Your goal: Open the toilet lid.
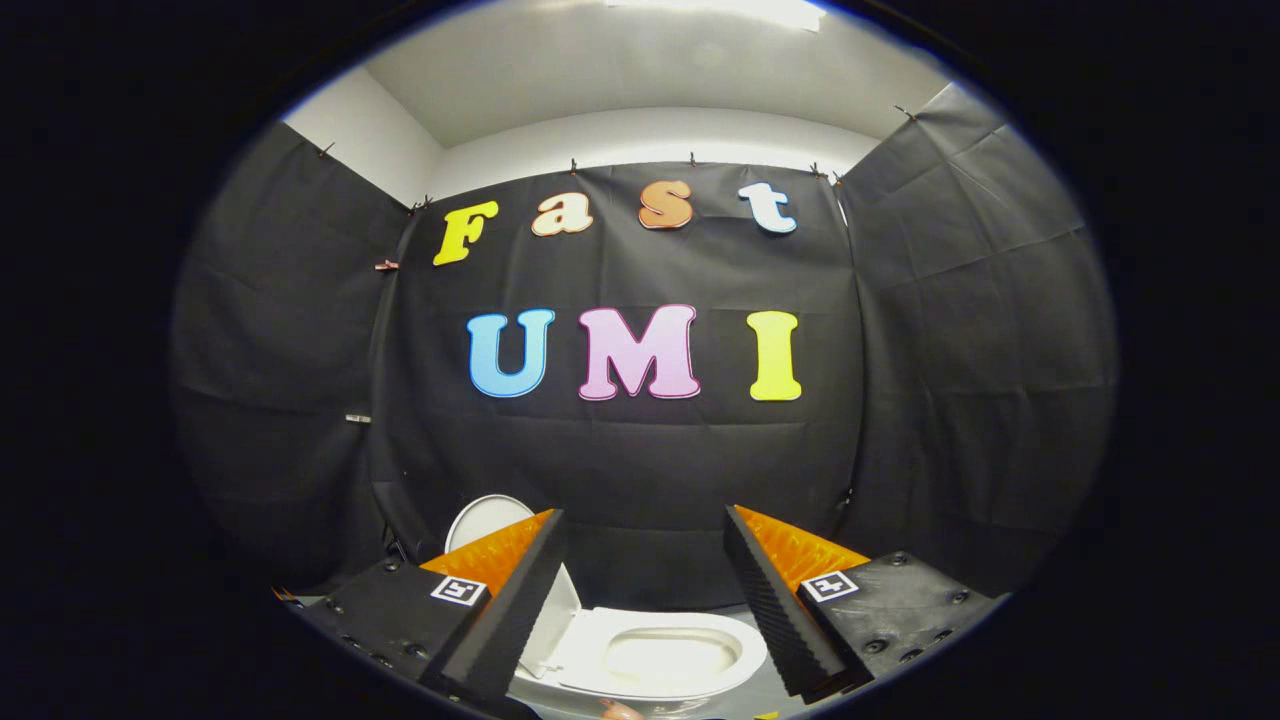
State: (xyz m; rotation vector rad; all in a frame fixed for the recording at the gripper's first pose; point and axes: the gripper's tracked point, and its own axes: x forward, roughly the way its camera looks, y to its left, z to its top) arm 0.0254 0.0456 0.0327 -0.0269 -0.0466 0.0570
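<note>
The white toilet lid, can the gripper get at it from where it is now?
Probably yes: the white toilet lid already stands raised beyond the open gripper, nothing between them, jaws apart and empty above the white toilet bowl.

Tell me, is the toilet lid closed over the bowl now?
No, the toilet lid stands raised behind one finger, the bowl lies open between the fingers, and the gripper is open, holding nothing.
</note>
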